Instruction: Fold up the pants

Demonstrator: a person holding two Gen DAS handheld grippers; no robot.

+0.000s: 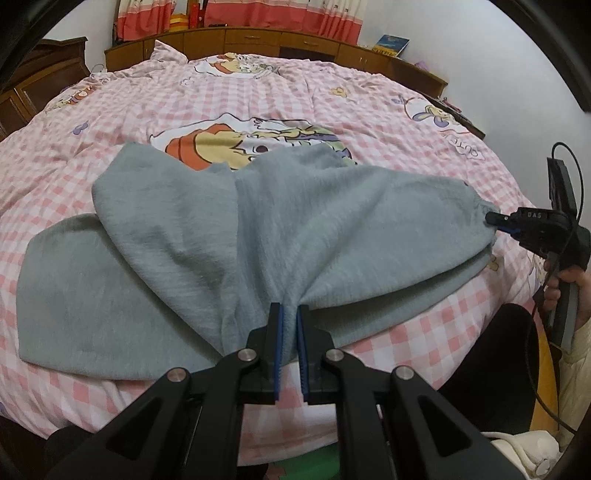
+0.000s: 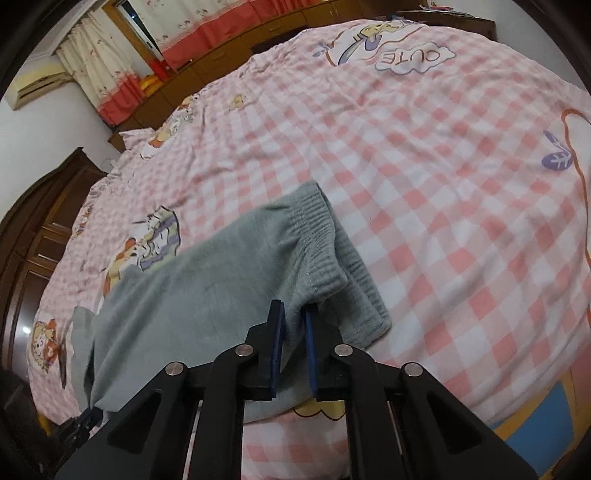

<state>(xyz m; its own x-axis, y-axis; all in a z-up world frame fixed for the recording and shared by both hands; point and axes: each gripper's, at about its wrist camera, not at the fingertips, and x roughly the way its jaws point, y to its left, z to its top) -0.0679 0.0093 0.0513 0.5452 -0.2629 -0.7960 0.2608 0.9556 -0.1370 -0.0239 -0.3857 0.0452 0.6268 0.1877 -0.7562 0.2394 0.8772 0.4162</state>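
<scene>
Grey-green pants (image 1: pixel 258 229) lie on the pink checked bed cover (image 1: pixel 258 99), one leg spread flat at the left, the other part lifted and bunched. My left gripper (image 1: pixel 290 308) is shut on a pinched fold of the pants near the bed's front edge. In the left wrist view my right gripper (image 1: pixel 496 221) grips the ribbed end of the pants at the far right, held by a hand (image 1: pixel 557 284). The right wrist view shows my right gripper (image 2: pixel 294 314) shut on the pants (image 2: pixel 207 288) just below the ribbed band (image 2: pixel 321 236), fabric between the blue pads.
The bed cover (image 2: pixel 443 166) spreads wide around the pants. A wooden headboard with drawers (image 1: pixel 258 38) and red curtains (image 1: pixel 236 14) stand behind. A dark wardrobe (image 2: pixel 33 229) is at the left. A cable (image 1: pixel 576 177) runs from the right gripper.
</scene>
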